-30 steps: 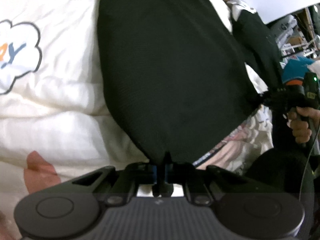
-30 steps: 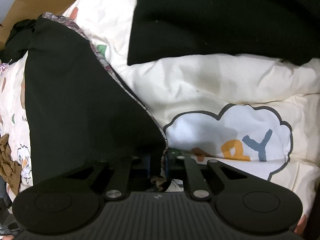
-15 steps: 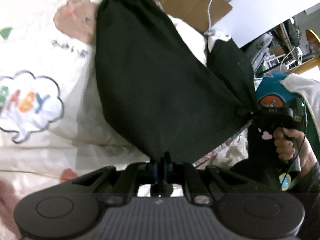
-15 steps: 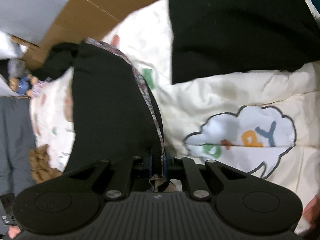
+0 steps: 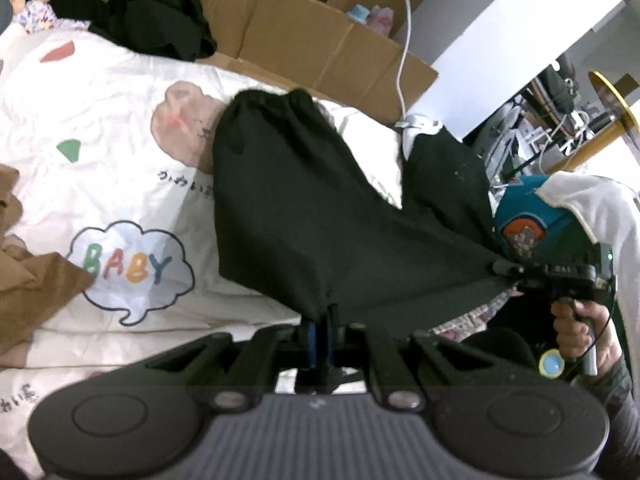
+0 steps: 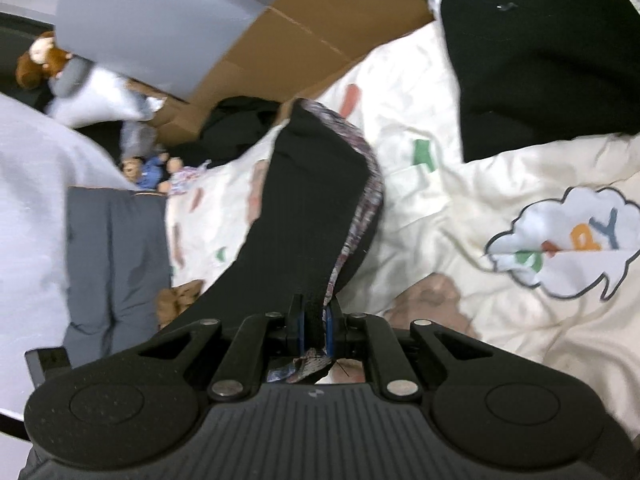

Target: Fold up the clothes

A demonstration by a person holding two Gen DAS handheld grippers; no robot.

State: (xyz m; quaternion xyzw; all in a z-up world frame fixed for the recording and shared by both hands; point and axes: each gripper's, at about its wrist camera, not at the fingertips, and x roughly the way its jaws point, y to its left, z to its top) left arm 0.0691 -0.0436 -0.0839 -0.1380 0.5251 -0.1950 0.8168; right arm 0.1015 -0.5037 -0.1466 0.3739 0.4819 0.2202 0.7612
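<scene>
A cream quilt (image 5: 120, 92) printed with a "BABY" cloud (image 5: 132, 270) covers the bed and serves as the folding ground. Flattened cardboard (image 5: 304, 40) stands along its far edge, with a crumpled black heap (image 5: 160, 26) just before it and a folded black piece (image 6: 540, 52) lying flat on the quilt, likely already done. The black garment (image 5: 320, 216) hangs above the quilt, stretched between both tools so that it can be laid down smooth; its far end droops onto the quilt. Its patterned inner trim (image 6: 360, 208) shows along one edge. The left claw (image 5: 320, 326) is clenched on the garment's near hem. The right claw (image 6: 314, 328) is clamped on the other corner, trim bunched between its pads
</scene>
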